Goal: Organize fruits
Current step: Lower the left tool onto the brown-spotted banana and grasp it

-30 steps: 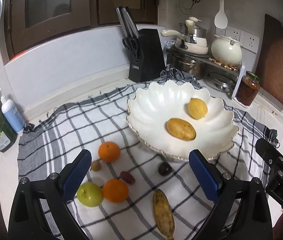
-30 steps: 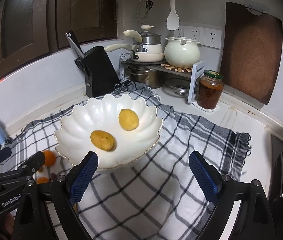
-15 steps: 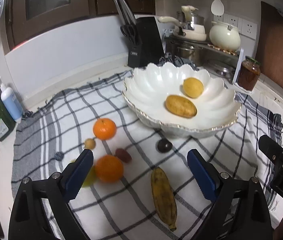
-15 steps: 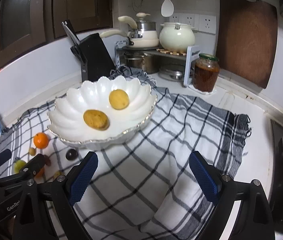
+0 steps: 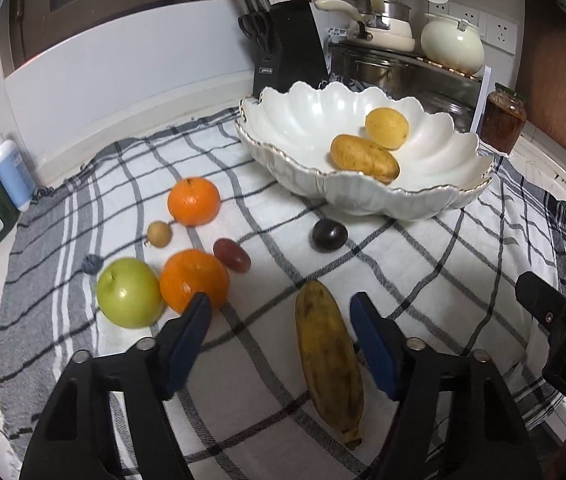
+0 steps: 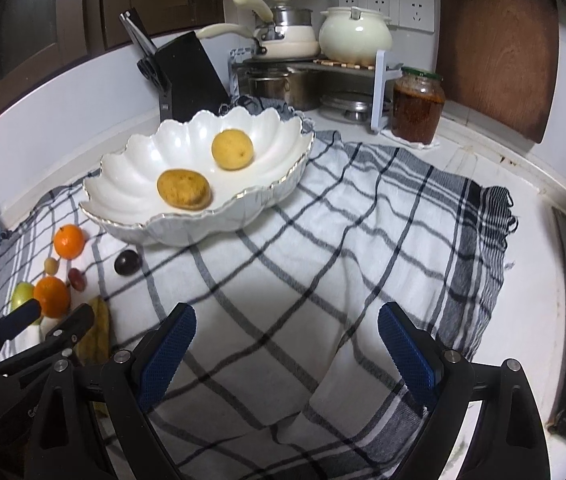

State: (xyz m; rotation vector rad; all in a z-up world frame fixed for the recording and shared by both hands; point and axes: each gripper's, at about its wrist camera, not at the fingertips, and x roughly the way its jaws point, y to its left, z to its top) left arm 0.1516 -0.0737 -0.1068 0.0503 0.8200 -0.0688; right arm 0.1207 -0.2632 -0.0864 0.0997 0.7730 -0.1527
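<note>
Left gripper closing, unclamped, over long brown-speckled yellow banana near scalloped white bowl; right gripper wide apart, empty.

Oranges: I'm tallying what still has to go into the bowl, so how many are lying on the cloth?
2. One orange lies farther back, near the bowl. The other orange lies nearer, touching the green apple. None looks hidden.
</note>
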